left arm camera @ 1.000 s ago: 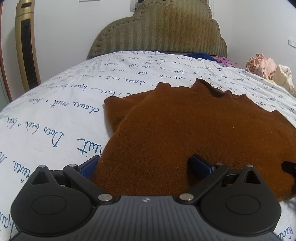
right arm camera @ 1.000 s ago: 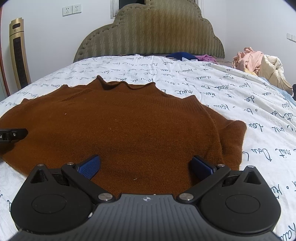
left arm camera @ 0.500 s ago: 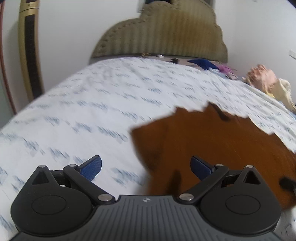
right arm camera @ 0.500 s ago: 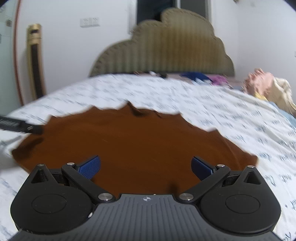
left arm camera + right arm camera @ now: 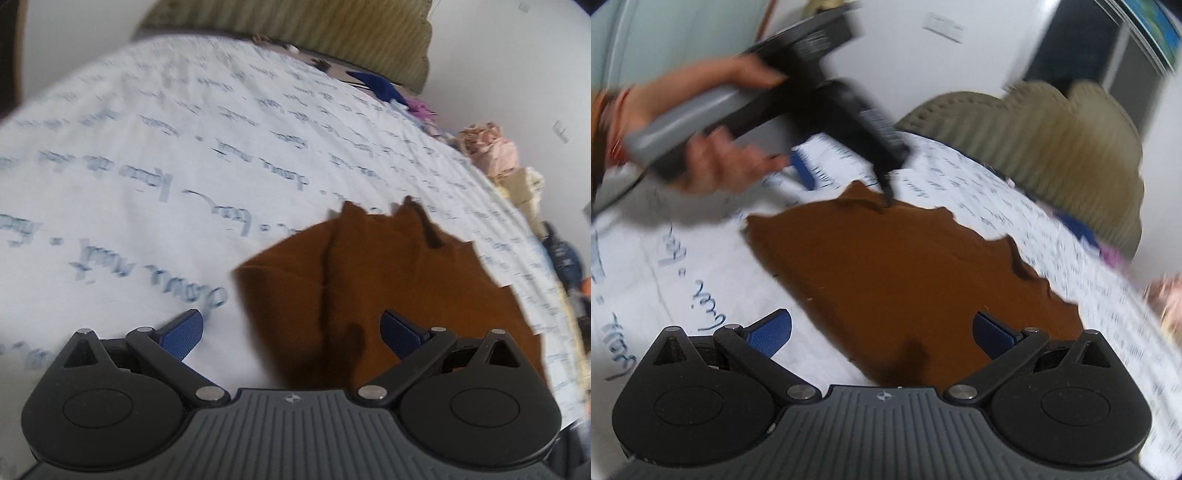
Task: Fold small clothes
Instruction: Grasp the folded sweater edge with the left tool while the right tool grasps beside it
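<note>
Lying flat on bedsheet (image 5: 147,147), brown garment (image 5: 905,266) (blurred) under both wide-spread, empty jaws

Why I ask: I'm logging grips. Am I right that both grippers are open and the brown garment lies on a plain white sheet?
Not quite. The sheet is white but not plain: blue handwriting-style script is printed across it, as the left wrist view shows. The left gripper and right gripper are open, and the brown garment lies on it.
</note>
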The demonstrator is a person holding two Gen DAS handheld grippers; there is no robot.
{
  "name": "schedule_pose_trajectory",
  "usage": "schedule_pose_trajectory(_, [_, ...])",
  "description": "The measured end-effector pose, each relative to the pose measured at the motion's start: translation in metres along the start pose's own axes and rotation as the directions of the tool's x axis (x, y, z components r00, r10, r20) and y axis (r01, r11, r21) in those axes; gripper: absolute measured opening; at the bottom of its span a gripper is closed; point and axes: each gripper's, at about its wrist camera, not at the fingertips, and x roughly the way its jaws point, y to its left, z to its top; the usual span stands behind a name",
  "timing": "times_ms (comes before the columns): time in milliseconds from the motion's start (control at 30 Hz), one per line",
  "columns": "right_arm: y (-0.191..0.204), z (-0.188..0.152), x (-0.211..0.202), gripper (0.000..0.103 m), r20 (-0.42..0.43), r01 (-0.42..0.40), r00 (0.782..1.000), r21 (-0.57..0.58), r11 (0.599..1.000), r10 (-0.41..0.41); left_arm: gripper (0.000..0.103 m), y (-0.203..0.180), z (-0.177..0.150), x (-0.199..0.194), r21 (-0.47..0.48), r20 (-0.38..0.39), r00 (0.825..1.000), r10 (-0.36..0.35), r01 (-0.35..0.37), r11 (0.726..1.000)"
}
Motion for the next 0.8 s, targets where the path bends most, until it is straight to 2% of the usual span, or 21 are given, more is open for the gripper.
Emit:
schedule_pose_trajectory(100, [0.018,0.007,0.015,0.099,-0.002,0.048,0.999,-0.060,0.997,-0.048,0.103,0.007,0.012,0.015,-0.081,-0.036,0.990,-0.134,0.131,0.988])
schedule_pose_trajectory(167, [0.028,0.011,0.025,0.099,0.019,0.109,0.994,-0.107,0.988,-0.107,0.103,0.009,0.019,0.027,-0.137,-0.055,0.981,-0.188,0.179,0.974])
schedule_pose_trajectory(200, [0.031,0.014,0.029,0.098,0.033,0.137,0.990,-0.126,0.982,-0.134,0.102,0.008,0.023,0.033,-0.150,-0.061,0.979,-0.194,0.183,0.972])
schedule_pose_trajectory(300, [0.040,0.023,0.042,0.081,0.056,0.195,0.981,-0.166,0.967,-0.188,0.102,-0.001,0.035,0.048,-0.145,-0.064,0.981,-0.185,0.174,0.974])
schedule_pose_trajectory(333, [0.042,0.025,0.046,0.072,0.059,0.201,0.979,-0.168,0.965,-0.194,0.101,-0.004,0.038,0.052,-0.142,-0.063,0.982,-0.178,0.168,0.976])
schedule_pose_trajectory(367, [0.042,0.027,0.050,0.062,0.059,0.205,0.979,-0.170,0.964,-0.197,0.095,-0.007,0.042,0.057,-0.138,-0.063,0.983,-0.170,0.160,0.977])
schedule_pose_trajectory(400, [0.043,0.027,0.053,0.055,0.056,0.203,0.979,-0.174,0.963,-0.196,0.077,-0.010,0.045,0.061,-0.125,-0.070,0.986,-0.154,0.144,0.982])
schedule_pose_trajectory(433, [0.043,0.027,0.054,0.040,0.051,0.196,0.981,-0.181,0.964,-0.190,0.067,-0.014,0.048,0.066,-0.109,-0.086,0.988,-0.129,0.119,0.987])
schedule_pose_trajectory(467, [0.043,0.028,0.056,0.027,0.045,0.185,0.983,-0.181,0.966,-0.180,0.051,-0.018,0.050,0.070,-0.087,-0.099,0.991,-0.093,0.084,0.993])
schedule_pose_trajectory(500, [0.045,0.027,0.056,0.022,0.040,0.179,0.984,-0.179,0.968,-0.174,0.040,-0.022,0.052,0.072,-0.058,-0.105,0.993,-0.060,0.054,0.997])
schedule_pose_trajectory(533, [0.046,0.029,0.059,0.015,0.039,0.175,0.985,-0.178,0.968,-0.171,0.034,-0.026,0.053,0.073,-0.027,-0.112,0.993,-0.038,0.036,0.999])
schedule_pose_trajectory(567, [0.046,0.028,0.058,0.014,0.039,0.174,0.985,-0.180,0.968,-0.170,0.023,-0.030,0.053,0.074,-0.008,-0.118,0.993,-0.024,0.024,1.000])
schedule_pose_trajectory(600, [0.047,0.027,0.056,0.013,0.044,0.173,0.985,-0.187,0.967,-0.168,0.018,-0.033,0.053,0.074,0.002,-0.121,0.993,-0.014,0.014,1.000])
schedule_pose_trajectory(700, [0.044,0.024,0.048,0.011,0.066,0.158,0.987,-0.157,0.975,-0.149,0.016,-0.047,0.050,0.066,0.058,-0.086,0.995,0.043,-0.039,0.998])
schedule_pose_trajectory(800, [0.031,0.024,0.036,0.010,0.083,0.136,0.988,-0.101,0.986,-0.128,0.016,-0.068,0.046,0.057,0.136,-0.043,0.991,0.124,-0.118,0.984])
